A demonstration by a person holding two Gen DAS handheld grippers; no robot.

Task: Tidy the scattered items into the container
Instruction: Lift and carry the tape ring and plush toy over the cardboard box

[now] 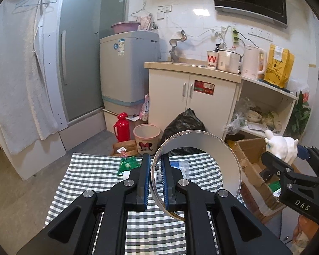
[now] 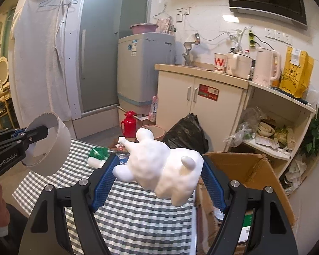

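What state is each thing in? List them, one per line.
left gripper: shut on the white ring's wall
white ring: lifted, tilted on edge
right gripper: shut on the figurine
white figurine: held in the air
cardboard box: flaps open
green packet: lying on the checked cloth
cabinet doors: closed

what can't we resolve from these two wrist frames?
- Cardboard box contents: right wrist view, mostly hidden behind the right hand-held gripper and white figurine.
- Items on the checked cloth: left wrist view, clear packet seen only through the white ring, partly behind the left hand-held gripper.
- Green packet print: too small to read.
- Near edge of the cloth: cut off by both gripper bodies.
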